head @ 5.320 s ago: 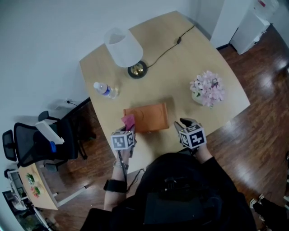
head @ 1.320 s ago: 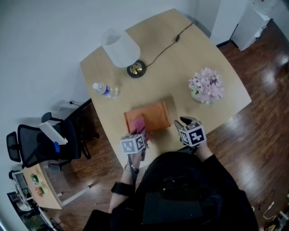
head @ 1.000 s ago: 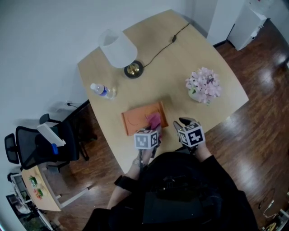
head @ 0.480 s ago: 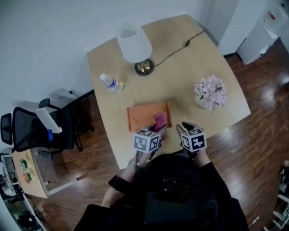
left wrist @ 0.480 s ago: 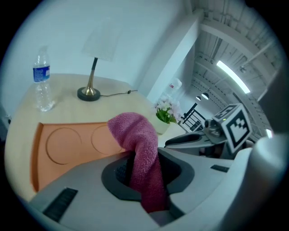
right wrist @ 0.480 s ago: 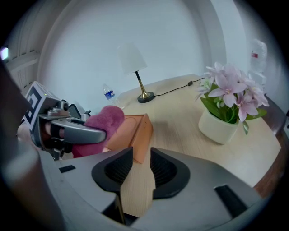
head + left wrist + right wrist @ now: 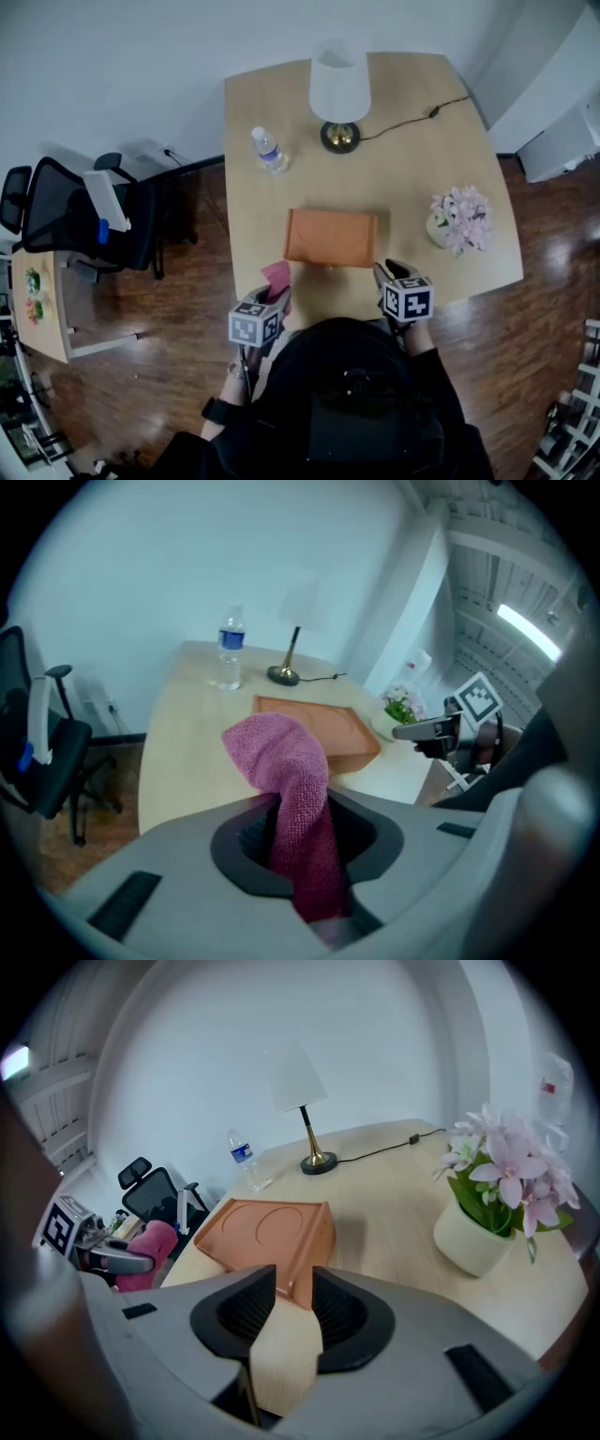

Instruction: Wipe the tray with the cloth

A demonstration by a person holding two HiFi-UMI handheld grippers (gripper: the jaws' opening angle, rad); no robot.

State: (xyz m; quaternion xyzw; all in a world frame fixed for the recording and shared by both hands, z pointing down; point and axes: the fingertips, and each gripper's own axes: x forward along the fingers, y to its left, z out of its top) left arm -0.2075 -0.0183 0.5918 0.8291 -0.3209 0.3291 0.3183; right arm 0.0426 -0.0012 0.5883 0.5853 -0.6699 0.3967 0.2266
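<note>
The wiping is under way, but at this instant the cloth (image 7: 281, 752) is off the tray (image 7: 331, 237), so I judge this to be the gap between strokes rather than a stroke itself. The left hand-held gripper (image 7: 273, 296) is clenched on the pink cloth, whose free end bulges up and out beyond the jaws. It hangs over the near left part of the bench (image 7: 394, 178), just beside the tray's near left corner and not touching it.

The tray lies flat in the middle of the bench, its long side running left to right. The right hand-held gripper (image 7: 292, 1309) sits at the tray's near right corner. The corner wall stands between its jaws, and it appears to be pinched there to steady the tray, though the view is too tight to be sure of contact.

The next move calls for carrying the cloth right and far over the near wall, then pressing it down on the tray's floor for another sweep. The right side should keep the tray from sliding.
</note>
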